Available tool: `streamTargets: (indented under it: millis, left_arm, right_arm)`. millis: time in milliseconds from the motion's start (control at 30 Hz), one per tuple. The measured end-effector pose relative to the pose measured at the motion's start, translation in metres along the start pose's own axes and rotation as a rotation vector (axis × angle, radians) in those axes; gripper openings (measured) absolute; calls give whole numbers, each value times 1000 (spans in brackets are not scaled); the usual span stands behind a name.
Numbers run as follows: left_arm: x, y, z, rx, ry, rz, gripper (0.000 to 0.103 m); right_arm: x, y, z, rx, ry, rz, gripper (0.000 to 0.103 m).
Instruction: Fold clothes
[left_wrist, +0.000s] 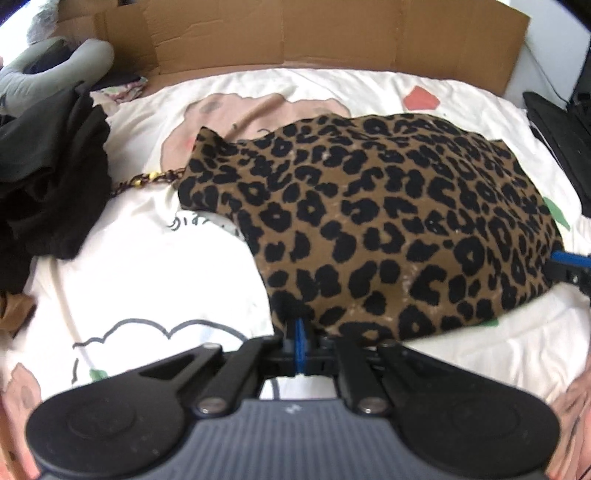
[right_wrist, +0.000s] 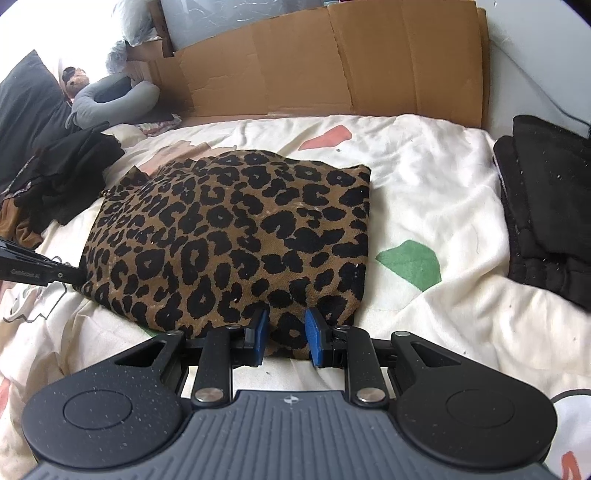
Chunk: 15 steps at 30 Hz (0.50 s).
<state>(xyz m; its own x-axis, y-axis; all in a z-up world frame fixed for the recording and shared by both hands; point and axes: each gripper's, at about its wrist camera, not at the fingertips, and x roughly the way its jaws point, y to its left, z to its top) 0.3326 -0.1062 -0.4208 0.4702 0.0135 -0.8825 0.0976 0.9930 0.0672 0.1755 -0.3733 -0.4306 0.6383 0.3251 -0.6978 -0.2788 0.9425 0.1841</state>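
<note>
A white printed duvet (right_wrist: 424, 177) is covering the bed, flattened cardboard (right_wrist: 332, 62) is leaning along its far edge, a grey stuffed toy (right_wrist: 110, 99) is lying at the left, and bright daylight is washing in from the upper left.

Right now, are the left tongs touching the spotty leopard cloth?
Touching. In the left wrist view the left tongs are shut on the near edge of the leopard cloth, its fabric pinched between the blue pads.
</note>
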Motion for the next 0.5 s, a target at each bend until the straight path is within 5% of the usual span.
streamTargets:
  millis: [100, 167, 500]
  left_arm:
    - [-5, 0, 4, 37, 17, -9, 6]
    - [-8, 5, 8, 18, 31, -25, 30]
    - [-6, 26, 15, -39, 80, -73, 35]
  right_arm:
    - [-4, 1, 3, 28, 7, -12, 29]
    - [-9, 0, 5, 50, 12, -19, 30]
    - [-19, -32, -4, 371, 82, 60, 34]
